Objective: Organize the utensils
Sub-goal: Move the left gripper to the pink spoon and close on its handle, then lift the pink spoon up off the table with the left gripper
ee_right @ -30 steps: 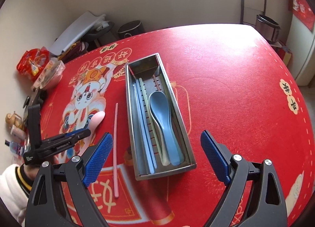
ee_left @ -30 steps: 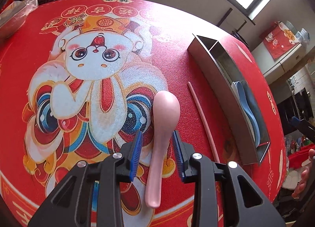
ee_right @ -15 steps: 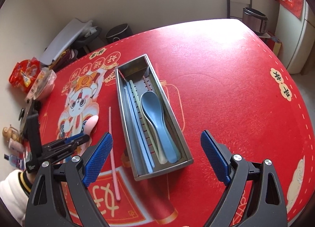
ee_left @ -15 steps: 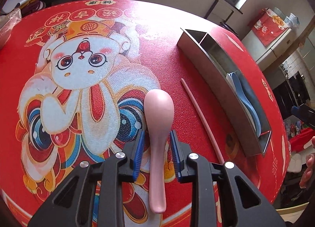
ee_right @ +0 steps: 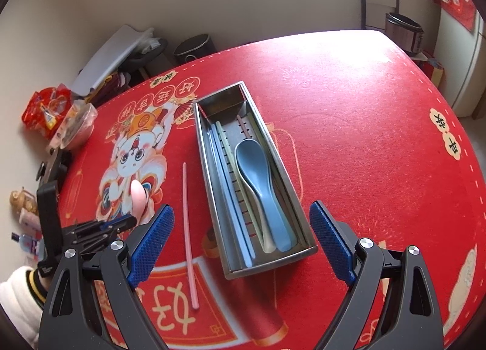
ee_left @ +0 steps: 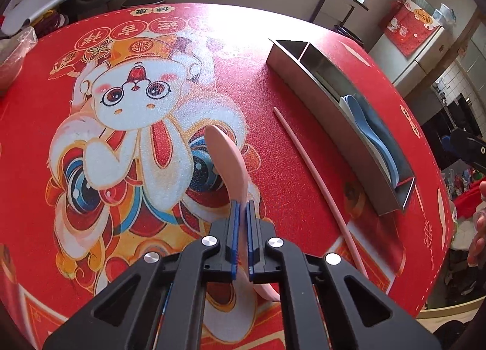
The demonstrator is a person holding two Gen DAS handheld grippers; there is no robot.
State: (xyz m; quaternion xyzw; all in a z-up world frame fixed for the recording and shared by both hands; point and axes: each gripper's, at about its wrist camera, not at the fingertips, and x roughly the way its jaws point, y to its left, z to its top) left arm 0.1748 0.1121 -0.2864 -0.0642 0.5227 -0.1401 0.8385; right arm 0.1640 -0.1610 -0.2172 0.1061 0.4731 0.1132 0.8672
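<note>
Your left gripper (ee_left: 242,208) is clamping the pink spoon (ee_left: 228,164) by its handle (jaws have just been closing on it), and the spoon is sitting rolled onto its edge over the rabbit print (ee_left: 133,97). Your right gripper (ee_right: 241,239) is hanging wide with nothing in it. Just beyond, the pink chopstick (ee_right: 188,228) is lying on the cloth beside the tray (ee_right: 209,173), which is holding a blue spoon (ee_right: 258,180) and more chopsticks
</note>
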